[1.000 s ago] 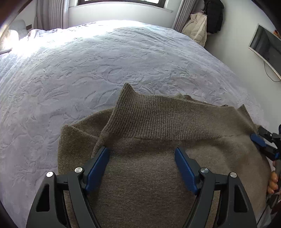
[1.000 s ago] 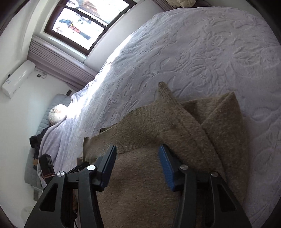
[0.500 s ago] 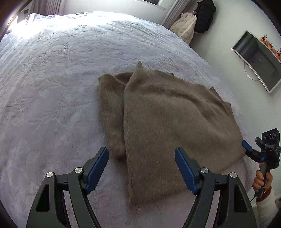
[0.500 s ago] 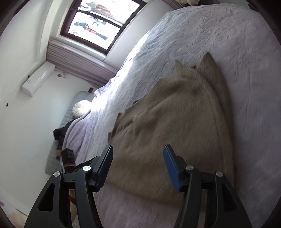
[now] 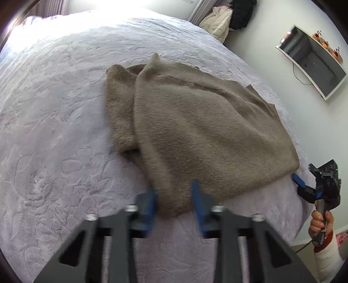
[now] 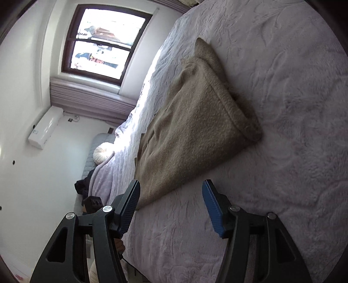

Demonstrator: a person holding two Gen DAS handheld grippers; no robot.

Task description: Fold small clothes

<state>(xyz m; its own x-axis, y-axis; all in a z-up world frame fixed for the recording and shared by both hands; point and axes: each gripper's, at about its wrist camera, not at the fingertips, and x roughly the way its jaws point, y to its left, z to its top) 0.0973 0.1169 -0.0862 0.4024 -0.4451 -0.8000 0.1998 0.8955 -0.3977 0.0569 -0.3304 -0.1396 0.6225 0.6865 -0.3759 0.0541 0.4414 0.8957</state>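
Observation:
A brown knit sweater lies folded on the white bedspread; it also shows in the right wrist view. My left gripper is at the sweater's near corner, its blue pads narrowed on either side of the fabric edge, blurred by motion. My right gripper is open and empty, just off the sweater's near edge. It also shows in the left wrist view beside the sweater's right corner.
The bed fills both views, with its edge at the right of the left wrist view. A wall TV and hanging coats are behind. A window, an air conditioner and a round cushion show in the right wrist view.
Both grippers have pulled back from the sweater, which now lies flat. My left gripper's jaws have narrowed around the sweater's near corner. My right gripper stays open.

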